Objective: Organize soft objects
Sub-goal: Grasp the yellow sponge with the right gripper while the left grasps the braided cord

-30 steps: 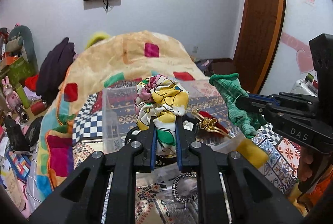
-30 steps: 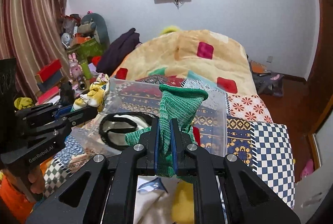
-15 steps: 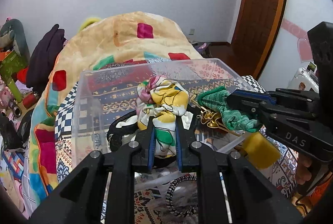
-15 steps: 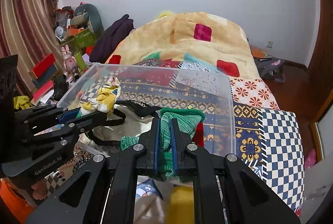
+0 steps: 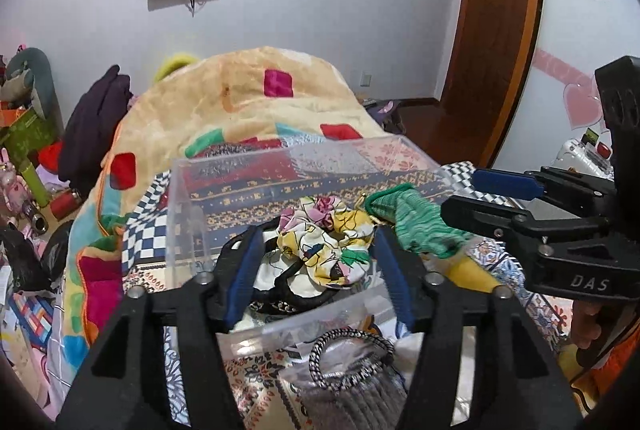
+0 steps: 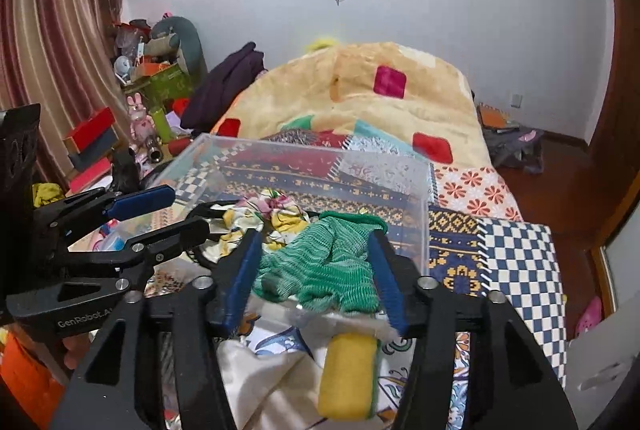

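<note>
On patchwork bedspread point(image 6: 516, 250), clear bin point(image 5: 224, 198), bedroom clutter.

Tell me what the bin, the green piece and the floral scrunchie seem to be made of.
Bin: clear rigid plastic, glossy; the quilt pattern shows through its walls.
Green piece: open knit or mesh, matte; the weave is visible.
Floral scrunchie: thin printed woven cloth, gathered into ruffles, probably over elastic.

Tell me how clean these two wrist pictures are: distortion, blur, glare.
Left wrist view: strong fisheye bending with dark corners; the door frame bows; the floral scrunchie is sharp, while the clear box shows only soft reflections. Right wrist view: same bending, with the curtain curved; the green knit cloth is fairly sharp, but the yellow sponge is blurred; lighting is even and cool.
</note>
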`<state>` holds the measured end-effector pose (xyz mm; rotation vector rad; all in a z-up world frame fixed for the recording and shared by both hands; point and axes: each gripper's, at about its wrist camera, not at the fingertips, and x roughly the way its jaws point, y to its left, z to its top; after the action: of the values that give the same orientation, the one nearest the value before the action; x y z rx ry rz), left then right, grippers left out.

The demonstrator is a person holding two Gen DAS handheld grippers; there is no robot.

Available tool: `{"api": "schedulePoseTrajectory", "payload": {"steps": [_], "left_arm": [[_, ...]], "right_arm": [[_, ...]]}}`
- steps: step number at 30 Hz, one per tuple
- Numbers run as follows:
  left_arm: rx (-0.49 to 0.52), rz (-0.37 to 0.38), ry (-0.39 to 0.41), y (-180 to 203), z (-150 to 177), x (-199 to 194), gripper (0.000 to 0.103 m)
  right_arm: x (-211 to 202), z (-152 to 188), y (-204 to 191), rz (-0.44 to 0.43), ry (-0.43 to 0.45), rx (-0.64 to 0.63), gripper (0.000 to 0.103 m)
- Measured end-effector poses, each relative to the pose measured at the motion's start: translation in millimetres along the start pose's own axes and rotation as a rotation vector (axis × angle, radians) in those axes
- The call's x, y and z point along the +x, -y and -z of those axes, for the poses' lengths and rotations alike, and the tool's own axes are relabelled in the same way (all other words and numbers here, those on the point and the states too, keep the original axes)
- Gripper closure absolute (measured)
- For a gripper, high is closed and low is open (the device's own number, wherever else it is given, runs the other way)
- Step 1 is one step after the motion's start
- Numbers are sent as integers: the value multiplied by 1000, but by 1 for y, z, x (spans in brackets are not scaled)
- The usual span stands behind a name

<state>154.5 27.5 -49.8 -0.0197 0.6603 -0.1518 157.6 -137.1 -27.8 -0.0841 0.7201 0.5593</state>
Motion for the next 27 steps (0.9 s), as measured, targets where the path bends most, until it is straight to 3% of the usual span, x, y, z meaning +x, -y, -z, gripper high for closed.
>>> {"api": "schedulePoseTrajectory", "payload": {"steps": [6, 10, 23, 24, 27], "left_arm": [[0, 10, 24, 2, 7, -26, 29], [1, 12, 16, 4, 17, -35, 28], [-28, 5, -67, 5, 61, -24, 28], [-29, -2, -70, 4, 63, -22, 29], [-43, 0, -88, 1, 65, -13, 45]], "right_arm": [[-30, 5, 3, 8, 40, 8, 37], [-44, 13, 9, 33, 51, 8, 34], [-17, 53, 33, 36, -96, 86, 34], [-15, 56, 33, 34, -106, 84, 34], [-6, 63, 28, 26, -133, 66, 34]]}}
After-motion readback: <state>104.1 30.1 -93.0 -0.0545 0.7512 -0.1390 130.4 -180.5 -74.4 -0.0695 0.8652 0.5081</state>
